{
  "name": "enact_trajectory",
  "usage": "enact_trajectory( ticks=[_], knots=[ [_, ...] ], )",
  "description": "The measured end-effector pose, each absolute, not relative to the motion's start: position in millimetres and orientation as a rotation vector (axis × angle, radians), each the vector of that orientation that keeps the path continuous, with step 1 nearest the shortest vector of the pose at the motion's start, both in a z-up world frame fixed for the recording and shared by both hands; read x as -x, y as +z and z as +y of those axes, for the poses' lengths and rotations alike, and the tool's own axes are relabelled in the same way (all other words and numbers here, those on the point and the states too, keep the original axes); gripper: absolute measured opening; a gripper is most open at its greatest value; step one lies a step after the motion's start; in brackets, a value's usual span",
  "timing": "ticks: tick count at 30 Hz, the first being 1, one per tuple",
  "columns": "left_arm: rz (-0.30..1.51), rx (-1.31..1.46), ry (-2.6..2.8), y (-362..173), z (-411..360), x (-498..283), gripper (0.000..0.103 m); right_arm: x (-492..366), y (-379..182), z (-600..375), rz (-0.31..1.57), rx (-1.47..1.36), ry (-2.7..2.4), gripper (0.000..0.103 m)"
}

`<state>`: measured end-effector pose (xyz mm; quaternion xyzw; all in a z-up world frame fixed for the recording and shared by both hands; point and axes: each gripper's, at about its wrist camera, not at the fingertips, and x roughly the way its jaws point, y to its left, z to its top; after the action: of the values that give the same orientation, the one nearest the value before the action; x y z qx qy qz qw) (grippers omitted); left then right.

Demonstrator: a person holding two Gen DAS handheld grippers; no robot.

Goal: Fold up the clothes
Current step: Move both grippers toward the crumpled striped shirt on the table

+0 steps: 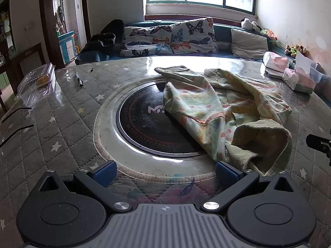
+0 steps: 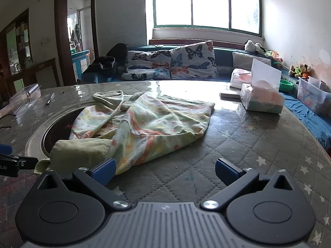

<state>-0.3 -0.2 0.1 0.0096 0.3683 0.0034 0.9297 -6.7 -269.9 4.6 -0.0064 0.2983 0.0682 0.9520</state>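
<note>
A crumpled pastel garment (image 1: 223, 105) with pale green ribbed cuffs lies on the round quilted table (image 1: 68, 111), partly over the black induction hob (image 1: 144, 124). My left gripper (image 1: 165, 172) is open just in front of the garment's near edge, its right blue pad (image 1: 224, 172) close to the ribbed hem. In the right wrist view the same garment (image 2: 144, 124) spreads ahead and to the left. My right gripper (image 2: 165, 171) is open over bare table, its left pad (image 2: 104, 170) beside the garment's near corner. Neither gripper holds anything.
A clear plastic box (image 1: 37, 86) and a pen (image 1: 79, 79) lie at the table's left. Tissue boxes (image 2: 261, 99) stand at the right rear. A sofa with butterfly cushions (image 1: 169, 39) runs behind the table. The other gripper's tip (image 1: 319, 143) shows at the right edge.
</note>
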Motion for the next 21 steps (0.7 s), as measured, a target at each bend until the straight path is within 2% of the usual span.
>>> enact_trajectory(
  ticks=[21],
  knots=[
    [0.732, -0.021, 0.001, 17.3, -4.8, -14.5, 0.103, 1.8, 10.1, -266.2, 0.605, 0.021, 0.176, 0.103]
  ],
)
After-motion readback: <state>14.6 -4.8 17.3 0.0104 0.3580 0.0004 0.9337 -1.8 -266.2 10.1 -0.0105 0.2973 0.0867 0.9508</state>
